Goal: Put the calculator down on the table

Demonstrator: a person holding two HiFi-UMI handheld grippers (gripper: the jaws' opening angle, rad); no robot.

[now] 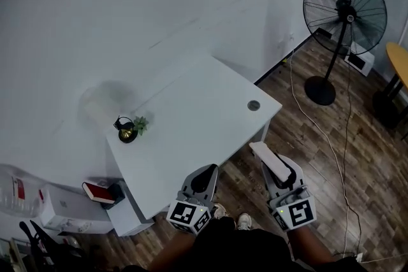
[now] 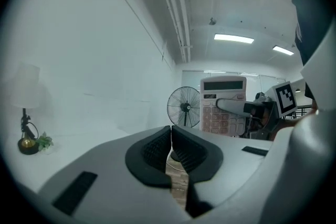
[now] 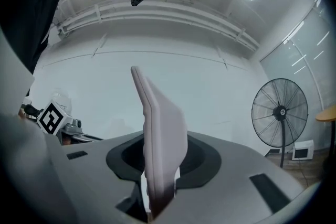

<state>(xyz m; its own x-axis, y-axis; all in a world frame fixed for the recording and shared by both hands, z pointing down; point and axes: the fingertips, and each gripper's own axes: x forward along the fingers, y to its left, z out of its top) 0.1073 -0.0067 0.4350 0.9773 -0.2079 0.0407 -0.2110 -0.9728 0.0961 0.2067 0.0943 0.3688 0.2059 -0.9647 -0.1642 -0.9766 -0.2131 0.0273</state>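
A pale pink calculator (image 1: 269, 159) is held edge-on in my right gripper (image 1: 279, 170), whose jaws are shut on its lower end. The right gripper view shows the calculator (image 3: 160, 134) standing upright between the black pads. From the left gripper view I see its keypad face (image 2: 223, 105) to the right, clamped by the right gripper (image 2: 247, 110). My left gripper (image 1: 205, 174) hangs over the near edge of the white table (image 1: 204, 111), with its pads (image 2: 157, 149) touching and nothing between them. Both grippers point about level, with the right one off the table's near right side, above the wooden floor.
A small black lamp (image 1: 125, 129) and a green plant (image 1: 140, 125) stand at the table's left end, and a round grommet (image 1: 254, 105) sits near its right corner. A standing fan (image 1: 344, 9) and floor cables are to the right. A red book (image 1: 97, 191) lies on a low cabinet.
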